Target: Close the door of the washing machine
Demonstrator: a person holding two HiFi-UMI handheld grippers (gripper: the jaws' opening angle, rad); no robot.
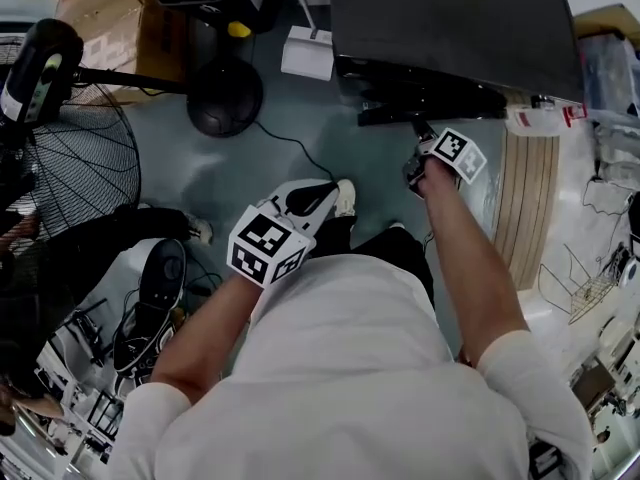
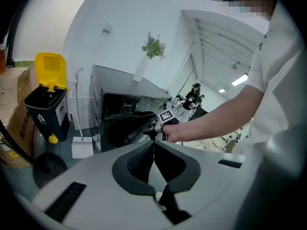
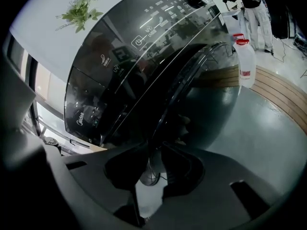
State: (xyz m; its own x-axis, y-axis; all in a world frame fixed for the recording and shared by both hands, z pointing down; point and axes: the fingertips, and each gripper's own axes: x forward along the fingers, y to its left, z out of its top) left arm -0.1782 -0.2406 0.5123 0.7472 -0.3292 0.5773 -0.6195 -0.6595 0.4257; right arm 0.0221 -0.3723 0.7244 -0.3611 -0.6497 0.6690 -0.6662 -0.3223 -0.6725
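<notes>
Your right gripper (image 1: pixel 420 133) is up at the free edge of the open door (image 1: pixel 430 103) of the black front-load washing machine (image 1: pixel 450 28). In the right gripper view its jaws (image 3: pixel 154 150) are clamped on the door's (image 3: pixel 206 95) rim, which runs down into the narrow gap between them. The door stands swung out from the machine's dark front panel (image 3: pixel 124 47), not yet closed. Your left gripper (image 1: pixel 318 196) hangs low in front of your body, well apart from the machine. Its jaws (image 2: pixel 153 142) are pressed together with nothing between them. A yellow-lidded bin (image 2: pixel 48 99) stands left of the machine, and a clear jug with a red cap (image 3: pixel 245 56) sits on the wooden platform (image 1: pixel 525 198) to the right. A pedestal fan (image 1: pixel 60 168) is on your left.
</notes>
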